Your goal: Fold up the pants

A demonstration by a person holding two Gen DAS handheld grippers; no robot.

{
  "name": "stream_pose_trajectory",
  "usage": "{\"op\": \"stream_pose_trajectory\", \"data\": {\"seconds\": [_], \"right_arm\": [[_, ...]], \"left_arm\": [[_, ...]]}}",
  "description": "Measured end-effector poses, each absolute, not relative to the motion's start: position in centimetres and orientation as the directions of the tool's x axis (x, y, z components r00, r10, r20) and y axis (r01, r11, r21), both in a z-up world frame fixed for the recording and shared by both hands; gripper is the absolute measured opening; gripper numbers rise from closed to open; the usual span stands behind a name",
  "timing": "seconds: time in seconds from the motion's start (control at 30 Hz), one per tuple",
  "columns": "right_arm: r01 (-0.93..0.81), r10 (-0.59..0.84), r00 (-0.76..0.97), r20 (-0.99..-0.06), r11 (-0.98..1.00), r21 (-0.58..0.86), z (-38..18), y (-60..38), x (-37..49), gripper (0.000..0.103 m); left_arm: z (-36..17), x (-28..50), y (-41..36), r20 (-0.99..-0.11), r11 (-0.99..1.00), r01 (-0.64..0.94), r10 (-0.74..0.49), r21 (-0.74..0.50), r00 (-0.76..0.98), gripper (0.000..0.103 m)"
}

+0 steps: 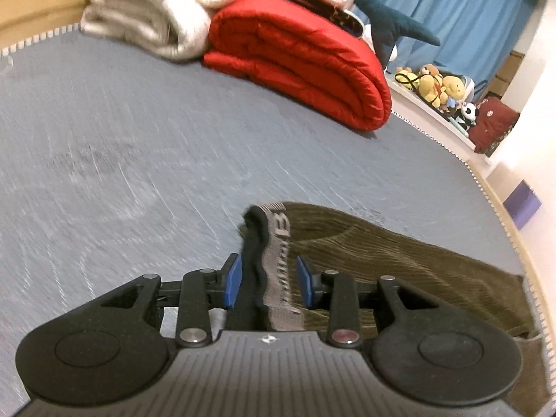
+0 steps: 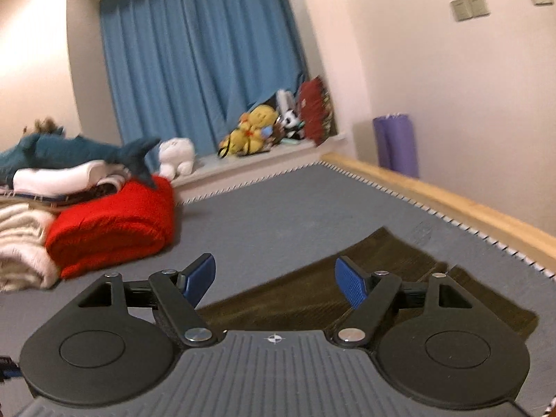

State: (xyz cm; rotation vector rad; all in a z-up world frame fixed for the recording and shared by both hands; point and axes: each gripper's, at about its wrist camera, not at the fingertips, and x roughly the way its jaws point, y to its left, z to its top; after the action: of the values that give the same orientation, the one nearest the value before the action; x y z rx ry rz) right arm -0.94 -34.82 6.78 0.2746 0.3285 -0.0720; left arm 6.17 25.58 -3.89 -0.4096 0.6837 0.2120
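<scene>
Brown corduroy pants (image 1: 399, 260) lie on the grey mattress (image 1: 139, 139), stretching to the right edge. Their grey and black waistband (image 1: 274, 260) stands up between the blue pads of my left gripper (image 1: 269, 278). The jaws are partly apart, with gaps on both sides of the band, so no grip shows. In the right wrist view the pants (image 2: 382, 278) lie flat below and ahead of my right gripper (image 2: 274, 281), which is wide open and empty, held above the cloth.
A folded red quilt (image 1: 305, 66) and a cream blanket (image 1: 149, 10) sit at the far side of the mattress. A plush shark (image 2: 69, 149), stuffed toys (image 2: 257, 128) on the sill, blue curtains, a wooden bed rail (image 2: 451, 205) and a purple roll (image 2: 396, 146) stand around.
</scene>
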Motion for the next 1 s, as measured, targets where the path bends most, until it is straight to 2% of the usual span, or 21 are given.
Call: {"op": "stream_pose_trajectory", "data": {"seconds": [0.13,0.27,0.33,0.4,0.47,0.53,0.6,0.7,0.73,0.87,1.0], "right_arm": [[0.090,0.011,0.944,-0.331,0.954,0.286,4.7,-35.1,1.3,0.078],[0.057,0.044,0.952,-0.303,0.946,0.319,2.0,-35.6,3.0,0.077],[0.077,0.053,0.926,-0.374,0.943,0.324,0.5,-35.8,3.9,0.074],[0.050,0.101,0.913,-0.395,0.933,0.355,-0.3,-35.9,4.4,0.072],[0.037,0.103,0.903,-0.417,0.949,0.314,-0.7,-35.5,4.9,0.072],[0.019,0.117,0.894,-0.433,0.955,0.297,-0.8,-35.2,5.5,0.072],[0.003,0.147,0.884,-0.444,0.947,0.320,-0.8,-35.3,6.0,0.072],[0.002,0.173,0.860,-0.479,0.940,0.342,-1.2,-35.5,6.6,0.072],[0.007,0.186,0.849,-0.495,0.932,0.363,-1.4,-35.6,6.9,0.072],[0.026,0.231,0.809,-0.541,0.904,0.426,-2.2,-36.3,8.2,0.072],[0.048,0.214,0.793,-0.570,0.912,0.408,-2.6,-36.5,9.3,0.072]], "left_arm": [[-3.9,5.7,26.3,-0.634,0.893,-0.350,0.100,-0.282,0.767,0.038],[-4.6,5.8,26.2,-0.656,0.884,-0.378,0.115,-0.275,0.746,0.037],[-4.6,6.1,26.4,-0.686,0.859,-0.397,0.077,-0.322,0.723,0.037],[-4.1,7.5,26.5,-0.724,0.831,-0.424,0.038,-0.360,0.689,0.034],[-2.7,9.7,25.5,-0.726,0.868,-0.393,0.056,-0.304,0.685,0.035],[-1.5,13.1,23.9,-0.732,0.927,-0.334,0.107,-0.171,0.673,0.035],[-1.2,16.5,22.9,-0.732,0.952,-0.279,0.101,-0.126,0.674,0.042],[-2.1,20.8,22.1,-0.736,0.974,-0.195,0.050,-0.113,0.676,0.067],[-2.7,21.9,21.7,-0.742,0.981,-0.168,0.042,-0.095,0.669,0.072],[-5.5,26.2,20.9,-0.768,0.996,-0.079,0.022,-0.037,0.640,0.078],[-8.5,28.7,21.0,-0.819,0.997,0.006,-0.068,-0.079,0.570,0.082]]}}
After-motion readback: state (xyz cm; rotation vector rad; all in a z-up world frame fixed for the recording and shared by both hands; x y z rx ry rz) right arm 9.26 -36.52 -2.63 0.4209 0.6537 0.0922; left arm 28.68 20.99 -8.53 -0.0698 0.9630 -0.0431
